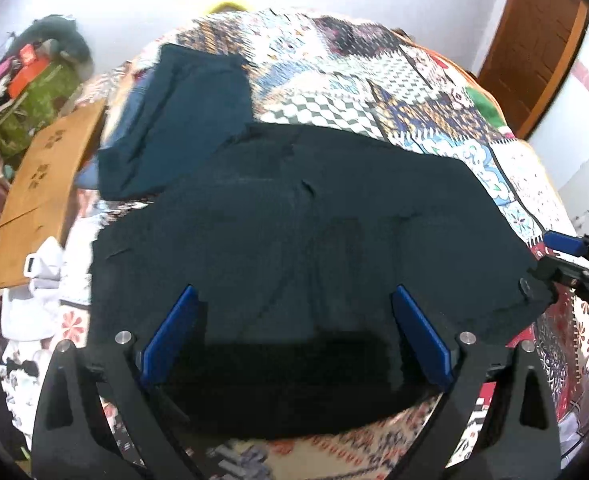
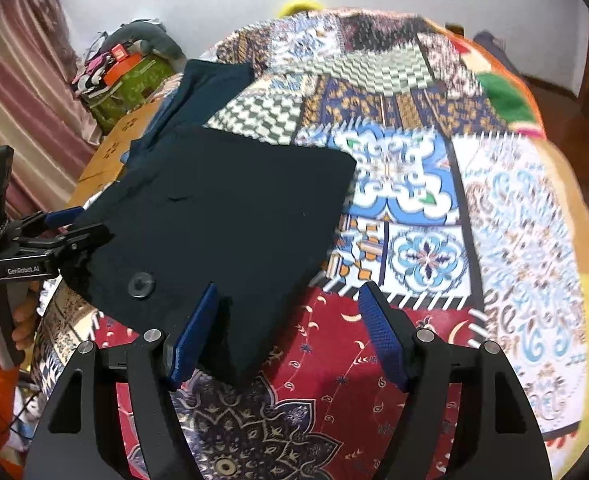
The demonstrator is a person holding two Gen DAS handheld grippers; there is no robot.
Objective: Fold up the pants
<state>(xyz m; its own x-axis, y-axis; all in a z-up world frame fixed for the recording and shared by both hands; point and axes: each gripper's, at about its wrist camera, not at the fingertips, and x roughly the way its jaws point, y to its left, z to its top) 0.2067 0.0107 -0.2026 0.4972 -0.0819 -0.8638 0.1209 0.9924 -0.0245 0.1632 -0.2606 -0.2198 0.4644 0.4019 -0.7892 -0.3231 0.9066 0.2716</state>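
Dark navy pants (image 1: 294, 232) lie folded flat on the patchwork quilt (image 1: 334, 72); they also show in the right wrist view (image 2: 222, 208), with a round button (image 2: 140, 283) near the near-left corner. My left gripper (image 1: 294, 332) is open, its blue fingers (image 1: 174, 332) spread over the pants' near edge with nothing pinched. My right gripper (image 2: 290, 332) is open above the pants' near right corner, its left finger (image 2: 194, 336) over the cloth. Each gripper appears at the edge of the other's view: the right gripper (image 1: 566, 256) and the left gripper (image 2: 70, 228).
A second folded, teal-blue garment (image 1: 182, 120) lies on the quilt behind the pants. A cardboard box (image 1: 42, 184) and a pile of bags and boxes (image 1: 34, 80) stand left of the bed. A wooden door (image 1: 534, 40) is at the far right. White cloth (image 1: 38, 292) lies at the left edge.
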